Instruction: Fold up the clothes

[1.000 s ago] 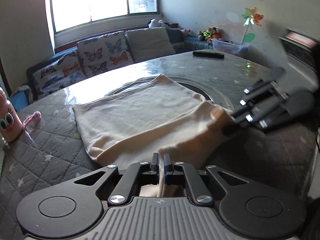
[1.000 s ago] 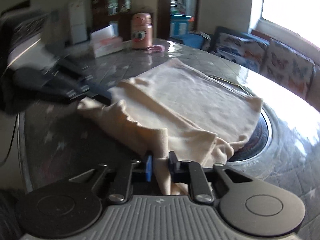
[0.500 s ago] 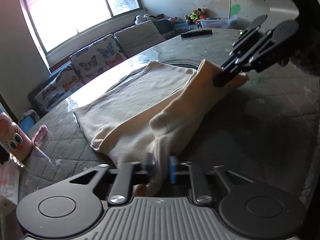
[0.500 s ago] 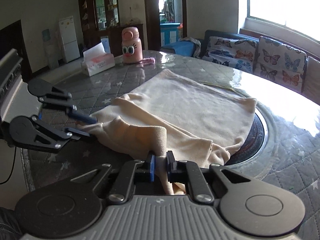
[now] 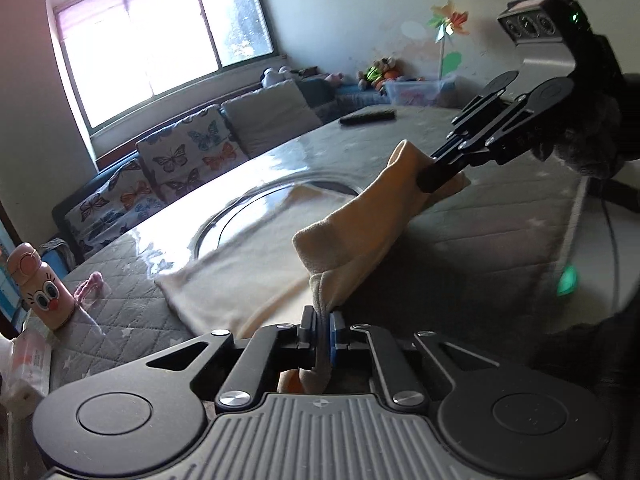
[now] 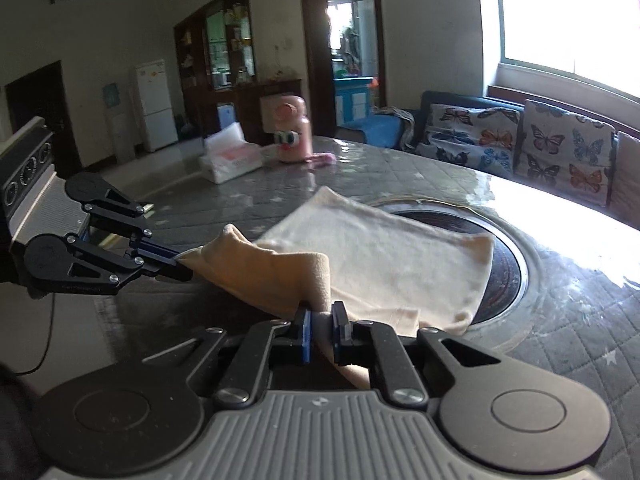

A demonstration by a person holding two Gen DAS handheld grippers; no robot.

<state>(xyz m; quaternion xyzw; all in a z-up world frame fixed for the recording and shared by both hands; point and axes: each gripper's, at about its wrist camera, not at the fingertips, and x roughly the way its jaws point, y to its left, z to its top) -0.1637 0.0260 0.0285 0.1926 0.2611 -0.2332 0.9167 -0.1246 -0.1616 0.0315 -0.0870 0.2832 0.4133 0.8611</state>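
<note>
cream garment (image 5: 256, 276): it's on the grey quilted table (image 5: 472, 240), far part lying flat over the round dark inset (image 6: 508, 264), near edge held up in the air between our two tools.

left gripper (image 5: 320, 320): clamped on one end of that near edge, cloth bunched between the blue pads and hanging down behind them.

right gripper (image 6: 322, 320): same deal, pinched tight on the other end. In the left wrist view we can see it raised well above the tabletop.

what just changed: a second ago the near edge was low, pretty much at table level. Half a second ago it was coming up. Now the whole held strip is lifted clear and stretched into a sagging band between the two grips, and the flat part looks shorter from our side.

what that means: looks to us like a fold in progress, with the near edge picked up to carry over toward the far side. Nothing is laid over yet, so the fold isn't made.

watch out for: slack in the middle of the band could land wrinkled.

other stuff: the pink cartoon bottle (image 6: 292, 136) and tissue box (image 6: 230, 158) are well apart from the cloth.
</note>
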